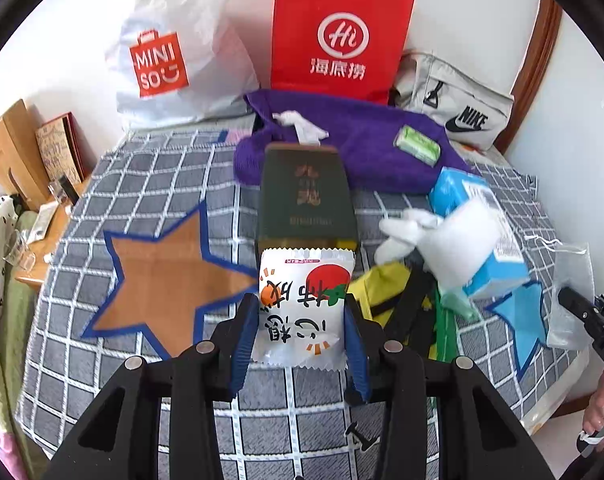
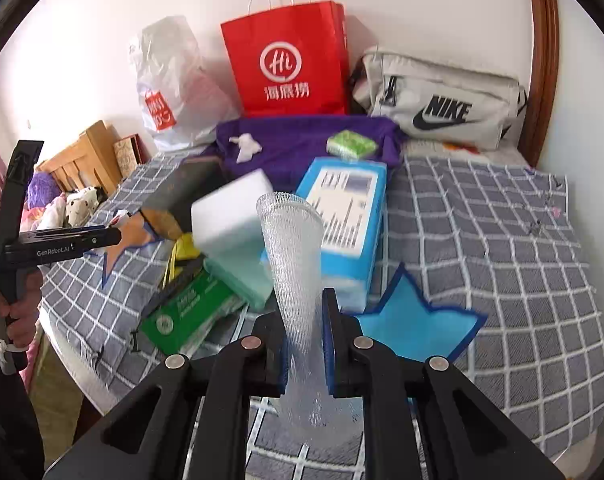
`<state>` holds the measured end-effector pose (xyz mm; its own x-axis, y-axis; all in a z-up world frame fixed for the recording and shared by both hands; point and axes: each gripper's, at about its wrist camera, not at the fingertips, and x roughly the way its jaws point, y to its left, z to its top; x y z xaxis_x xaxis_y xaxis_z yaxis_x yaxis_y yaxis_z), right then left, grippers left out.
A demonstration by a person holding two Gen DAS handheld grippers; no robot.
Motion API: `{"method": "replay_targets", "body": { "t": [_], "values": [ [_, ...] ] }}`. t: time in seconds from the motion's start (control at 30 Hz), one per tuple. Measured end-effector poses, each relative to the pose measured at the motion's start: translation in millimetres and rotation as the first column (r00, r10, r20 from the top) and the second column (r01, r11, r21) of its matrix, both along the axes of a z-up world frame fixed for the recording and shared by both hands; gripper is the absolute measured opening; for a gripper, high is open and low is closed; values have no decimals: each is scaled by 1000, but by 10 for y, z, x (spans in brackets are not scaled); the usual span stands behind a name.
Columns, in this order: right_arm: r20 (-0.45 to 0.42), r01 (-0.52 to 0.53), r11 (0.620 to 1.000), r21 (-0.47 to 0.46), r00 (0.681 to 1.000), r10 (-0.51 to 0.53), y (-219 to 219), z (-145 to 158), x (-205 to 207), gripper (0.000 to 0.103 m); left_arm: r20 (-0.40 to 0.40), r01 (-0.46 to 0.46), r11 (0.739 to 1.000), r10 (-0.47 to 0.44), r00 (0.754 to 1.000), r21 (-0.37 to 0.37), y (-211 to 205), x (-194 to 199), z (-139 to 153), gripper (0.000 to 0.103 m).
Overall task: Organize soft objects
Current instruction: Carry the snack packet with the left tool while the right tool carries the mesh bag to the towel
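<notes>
My left gripper (image 1: pixel 302 320) is shut on a white snack packet (image 1: pixel 304 300) with a red tomato print, held above the checked blanket (image 1: pixel 142 184). My right gripper (image 2: pixel 306 328) is shut on a white foam net sleeve (image 2: pixel 292 256) that stands up between the fingers. It shows as a translucent sleeve at the right edge of the left wrist view (image 1: pixel 570 296). In front lie a white-and-green sponge (image 2: pixel 234 236), a blue tissue pack (image 2: pixel 346 216), a purple towel (image 2: pixel 302 140) with a small green pack (image 2: pixel 350 144) on it, and a dark green box (image 1: pixel 308 196).
A red paper bag (image 1: pixel 338 36), a white Miniso plastic bag (image 1: pixel 170 52) and a grey Nike bag (image 2: pixel 442 108) stand along the wall. A green packet (image 2: pixel 190 316) and yellow item (image 1: pixel 378 284) lie near the sponge. Wooden furniture (image 1: pixel 14 152) stands left of the bed.
</notes>
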<state>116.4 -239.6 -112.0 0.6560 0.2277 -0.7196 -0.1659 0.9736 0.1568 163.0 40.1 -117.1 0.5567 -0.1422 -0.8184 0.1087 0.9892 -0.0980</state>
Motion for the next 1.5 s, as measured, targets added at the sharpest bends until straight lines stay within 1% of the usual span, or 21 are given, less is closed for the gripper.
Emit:
{"method": "replay_targets", "body": {
  "t": [0.1, 0.4, 0.73, 1.0, 1.3, 1.5],
  "values": [
    [1, 17, 1000, 3, 1000, -17, -40, 91, 133, 14, 11, -11, 1000, 11, 1000, -5, -3, 45, 70, 39],
    [47, 49, 999, 23, 998, -50, -114, 385, 564, 14, 29, -30, 999, 31, 999, -30, -6, 326, 279, 39],
    [89, 37, 999, 37, 995, -40, -72, 614, 1085, 14, 40, -33, 998, 35, 999, -50, -56, 750, 414, 39],
    [75, 24, 999, 36, 997, -27, -36, 557, 1536, 14, 35, -44, 998, 46, 998, -41, -76, 1130, 400, 39],
    [48, 10, 1000, 26, 999, -11, -46, 404, 2090, 14, 11, -43, 999, 44, 999, -21, -164, 1587, 268, 39],
    [20, 8, 1000, 7, 1000, -8, -35, 234, 2401, 14, -14, -33, 999, 33, 999, -16, -215, 1872, 141, 40]
  ]
}}
